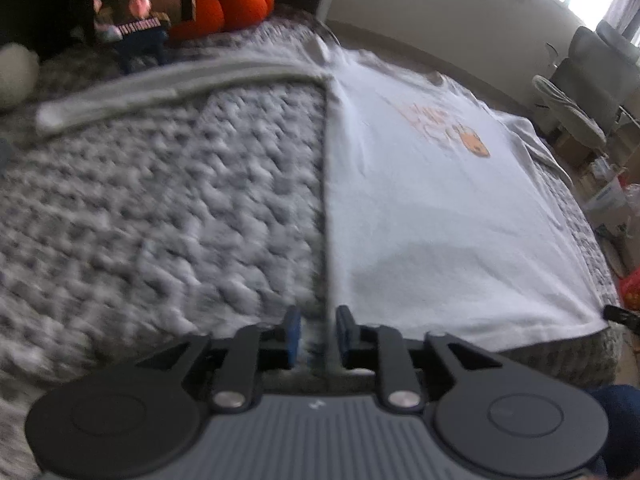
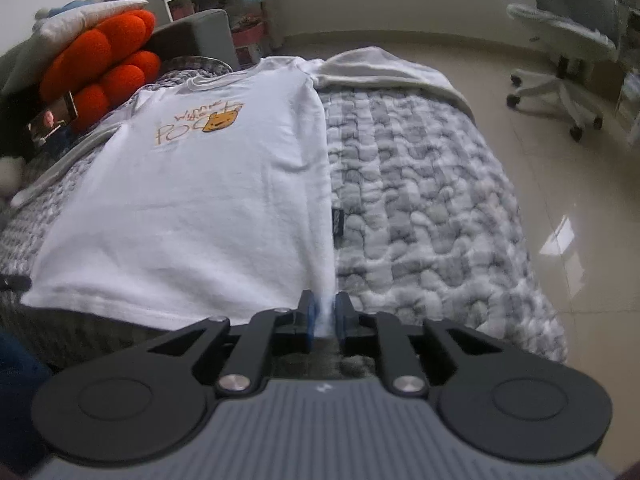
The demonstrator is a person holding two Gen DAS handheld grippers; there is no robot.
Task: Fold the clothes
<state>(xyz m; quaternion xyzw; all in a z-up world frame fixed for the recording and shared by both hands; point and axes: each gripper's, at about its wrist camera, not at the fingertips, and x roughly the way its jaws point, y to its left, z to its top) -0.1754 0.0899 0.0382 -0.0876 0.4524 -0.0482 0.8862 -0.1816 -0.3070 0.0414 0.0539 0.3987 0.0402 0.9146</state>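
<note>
A white long-sleeved T-shirt [image 1: 420, 200] [image 2: 208, 200] with an orange bear print lies flat, front up, on a chunky grey knitted blanket [image 1: 160, 200] [image 2: 420, 200]. Its sleeves [image 1: 160, 84] [image 2: 380, 68] stretch out sideways. My left gripper [image 1: 317, 336] is at the hem's left corner; the shirt's side edge runs between its blue pads, which stand a little apart with blanket showing in the gap. My right gripper [image 2: 325, 320] is at the hem's right corner, and its pads pinch a ridge of white fabric. Each view shows the other gripper's dark tip at the far hem corner.
An orange plush cushion [image 1: 236, 4] [image 2: 104, 60] and a small picture box [image 1: 136, 20] sit at the head of the bed. To the right, tiled floor [image 2: 560, 200] holds a white office chair [image 2: 568, 60]. Boxes and clutter [image 1: 608, 200] stand beside the bed.
</note>
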